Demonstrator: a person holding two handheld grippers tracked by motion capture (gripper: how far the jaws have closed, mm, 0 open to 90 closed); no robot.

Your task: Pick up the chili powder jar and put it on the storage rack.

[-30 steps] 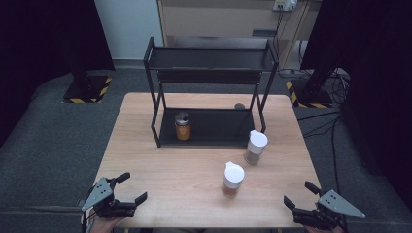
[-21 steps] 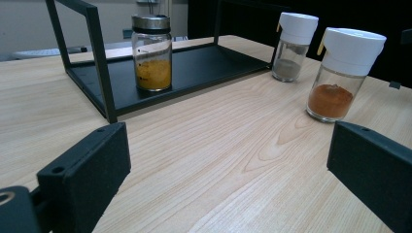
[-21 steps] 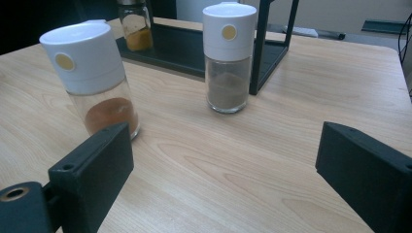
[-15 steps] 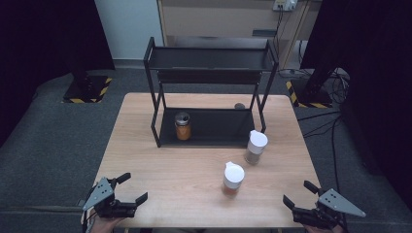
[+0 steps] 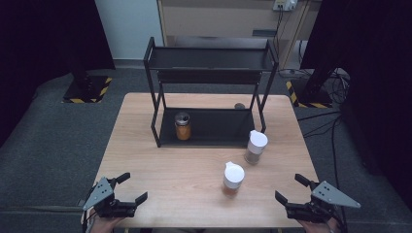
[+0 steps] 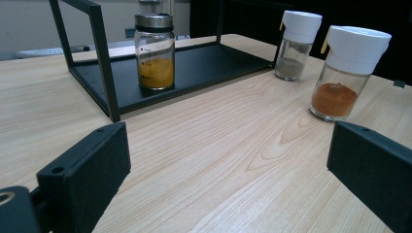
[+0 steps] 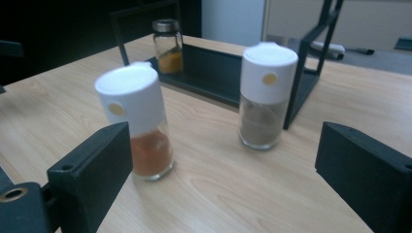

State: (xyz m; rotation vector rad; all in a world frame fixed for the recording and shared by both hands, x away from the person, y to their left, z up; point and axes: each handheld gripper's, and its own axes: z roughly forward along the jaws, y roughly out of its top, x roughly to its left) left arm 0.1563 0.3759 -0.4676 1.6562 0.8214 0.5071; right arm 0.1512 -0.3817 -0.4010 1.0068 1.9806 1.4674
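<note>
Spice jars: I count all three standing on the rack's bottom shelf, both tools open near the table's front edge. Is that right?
Not quite. Only the metal-lidded jar of yellow spice stands on the rack shelf. The high view shows the two white-capped jars, orange and grey, standing on the table in front of it. Both the left tool and right tool are open near the front edge.

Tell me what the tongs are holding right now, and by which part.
Nothing is held. The left tongs and right tongs are both open at the near table edge, apart from the orange-powder shaker and the grey-powder shaker.
</note>
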